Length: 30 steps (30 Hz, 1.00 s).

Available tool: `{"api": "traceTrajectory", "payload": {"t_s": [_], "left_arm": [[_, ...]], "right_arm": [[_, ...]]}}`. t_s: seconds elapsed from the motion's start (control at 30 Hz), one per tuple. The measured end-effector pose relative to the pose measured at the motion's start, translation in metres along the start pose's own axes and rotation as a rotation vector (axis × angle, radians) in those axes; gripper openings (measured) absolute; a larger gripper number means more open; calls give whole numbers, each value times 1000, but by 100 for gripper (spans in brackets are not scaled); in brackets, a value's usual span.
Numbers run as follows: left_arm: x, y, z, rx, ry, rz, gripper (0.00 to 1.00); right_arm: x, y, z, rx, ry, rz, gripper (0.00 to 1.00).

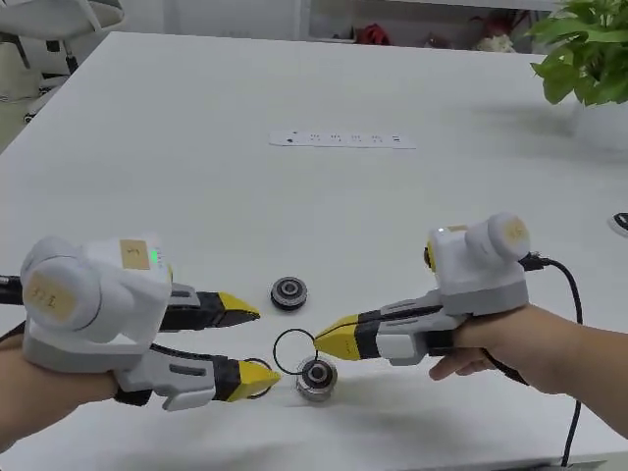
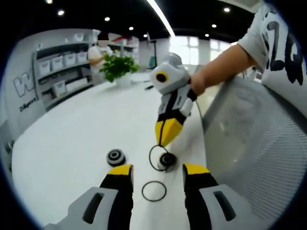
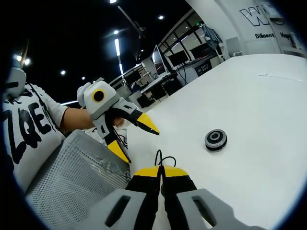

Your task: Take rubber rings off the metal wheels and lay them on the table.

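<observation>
My right gripper (image 1: pixel 329 340) is shut on a thin black rubber ring (image 1: pixel 292 348), which hangs as a loop from its yellow tips. The loop's lower edge reaches a metal wheel (image 1: pixel 317 378) on the white table (image 1: pixel 392 226). A second wheel (image 1: pixel 288 292) with its dark ring on stands a little farther back. My left gripper (image 1: pixel 250 343) is open, its jaws spread on either side of a loose ring (image 2: pixel 154 190) lying flat on the table. In the left gripper view the right gripper (image 2: pixel 164 136) comes down from above with the held ring (image 2: pixel 158 158) beside the near wheel (image 2: pixel 168 160).
A white power strip (image 1: pixel 341 139) lies across the middle of the table. A potted plant (image 1: pixel 584 49) stands at the far right corner. The table's front edge runs just below the grippers, and a grey mesh chair back (image 2: pixel 249 143) is close behind it.
</observation>
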<state>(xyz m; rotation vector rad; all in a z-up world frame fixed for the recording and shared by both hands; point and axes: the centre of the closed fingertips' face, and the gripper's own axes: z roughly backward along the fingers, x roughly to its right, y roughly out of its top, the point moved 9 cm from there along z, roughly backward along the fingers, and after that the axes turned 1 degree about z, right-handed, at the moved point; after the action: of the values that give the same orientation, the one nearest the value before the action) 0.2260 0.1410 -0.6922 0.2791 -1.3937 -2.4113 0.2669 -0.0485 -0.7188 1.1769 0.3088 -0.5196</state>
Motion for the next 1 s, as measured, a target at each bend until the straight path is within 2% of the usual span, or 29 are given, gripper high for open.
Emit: {"api": "traceTrajectory", "payload": {"t_s": [0.53, 1.0], "left_arm": [[-3, -7, 18, 16, 51, 22, 52], [-10, -10, 31, 19, 94, 34, 55]], "right_arm": [[-6, 7, -19, -17, 29, -2, 0], [-6, 2, -34, -68, 35, -10, 0]]}}
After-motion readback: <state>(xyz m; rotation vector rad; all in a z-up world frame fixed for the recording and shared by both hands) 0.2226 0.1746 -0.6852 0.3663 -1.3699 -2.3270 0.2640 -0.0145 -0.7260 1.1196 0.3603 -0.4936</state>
